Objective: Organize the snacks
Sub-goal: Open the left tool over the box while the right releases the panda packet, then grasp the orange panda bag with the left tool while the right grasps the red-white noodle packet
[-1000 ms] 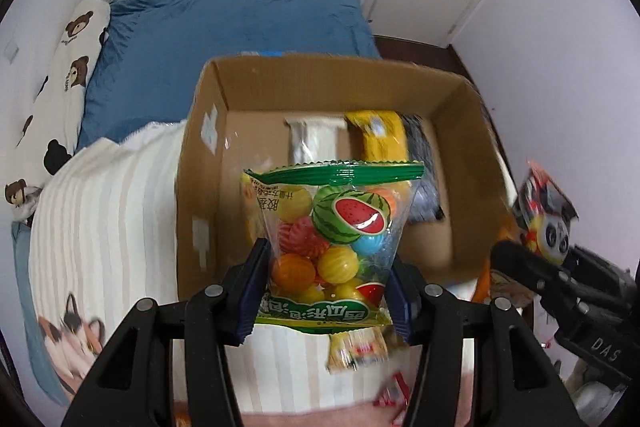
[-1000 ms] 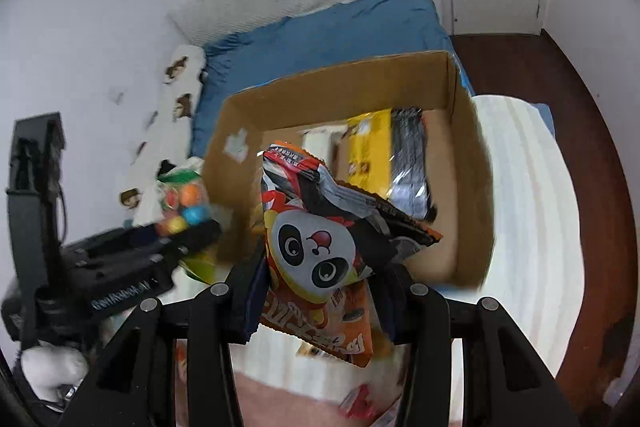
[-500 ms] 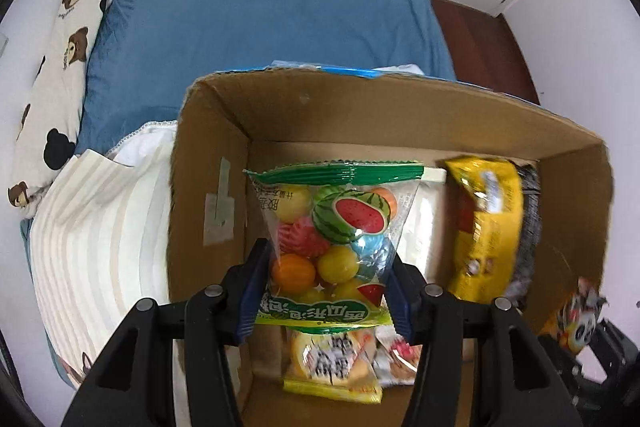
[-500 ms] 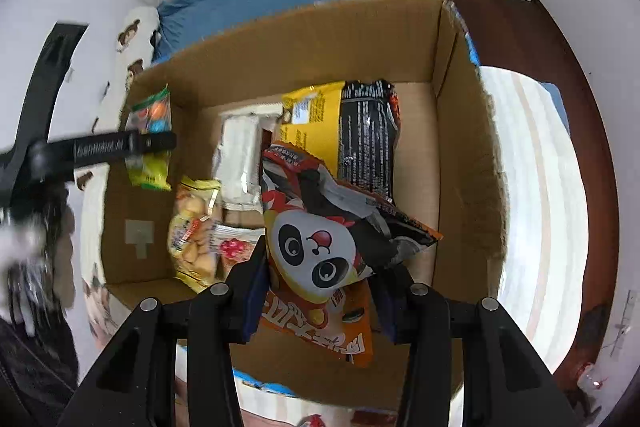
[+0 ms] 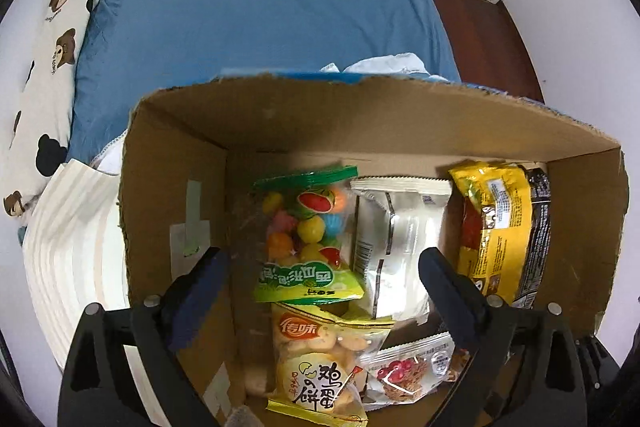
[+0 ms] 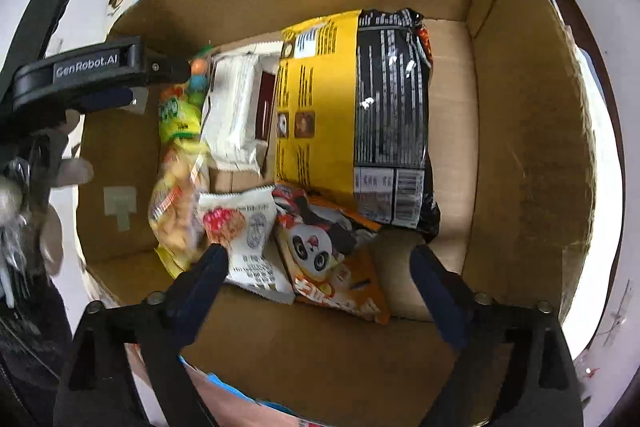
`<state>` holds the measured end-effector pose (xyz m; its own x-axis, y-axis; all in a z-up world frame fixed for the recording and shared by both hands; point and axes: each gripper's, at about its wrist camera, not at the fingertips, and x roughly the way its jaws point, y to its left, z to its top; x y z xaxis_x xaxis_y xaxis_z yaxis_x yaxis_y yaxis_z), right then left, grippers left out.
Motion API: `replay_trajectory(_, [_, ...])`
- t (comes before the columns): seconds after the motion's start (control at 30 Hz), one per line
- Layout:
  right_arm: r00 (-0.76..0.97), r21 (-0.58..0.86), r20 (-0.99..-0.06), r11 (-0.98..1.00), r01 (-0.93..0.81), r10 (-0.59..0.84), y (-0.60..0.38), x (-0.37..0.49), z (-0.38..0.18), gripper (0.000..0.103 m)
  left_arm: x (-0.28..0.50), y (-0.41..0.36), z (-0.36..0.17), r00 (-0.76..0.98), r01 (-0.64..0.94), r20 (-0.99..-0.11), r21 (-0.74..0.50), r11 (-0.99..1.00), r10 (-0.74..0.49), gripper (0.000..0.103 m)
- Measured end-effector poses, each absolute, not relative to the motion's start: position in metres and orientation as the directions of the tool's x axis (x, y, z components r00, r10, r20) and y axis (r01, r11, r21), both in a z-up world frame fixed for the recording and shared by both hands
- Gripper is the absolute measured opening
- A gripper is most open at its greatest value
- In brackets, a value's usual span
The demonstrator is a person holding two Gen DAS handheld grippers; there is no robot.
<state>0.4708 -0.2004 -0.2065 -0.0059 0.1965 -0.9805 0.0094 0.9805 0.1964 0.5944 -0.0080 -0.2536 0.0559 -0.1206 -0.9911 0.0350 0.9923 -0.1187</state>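
Both tongs are letting go at once. A sec ago each was clamped on a pack above the cardboard box [image 5: 380,115]; now the left gripper [image 5: 322,275] has jaws opening, wide apart, nothing pressed. The fruit-candy bag [image 5: 306,227] drops free inside the box at approx 12 o'clock from the fingertips, lying above the egg-biscuit pack [image 5: 320,359].

The right gripper [image 6: 318,273] does the same: jaws opening, and the panda snack pack [image 6: 324,251] is loose on the box floor between them, at 6 o'clock of the yellow-black noodle pack [image 6: 360,115].

Judgement: two more snacks boxed; both tongs are free for the next pick.

Writing: "GenRobot.AI" on the left tong body; "传味" and "鸡蛋饼" on the biscuit pack. Noodle-pack print is too small to read.
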Motion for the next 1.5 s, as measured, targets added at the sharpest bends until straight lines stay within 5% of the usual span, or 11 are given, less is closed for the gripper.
replay_trajectory(0.57, [0.162,0.132,-0.98,0.987,0.09,0.117,-0.209,0.451,-0.168,0.098,0.518,0.001,-0.194,0.267,0.05,-0.95,-0.156,0.987,-0.164,0.098])
replay_trajectory(1.5, [0.455,0.122,-0.886,0.992,0.044,0.089,-0.181,0.301,-0.044,0.098,0.32,0.021,-0.077,0.581,0.07,-0.806,-0.091,0.993,-0.115,0.098])
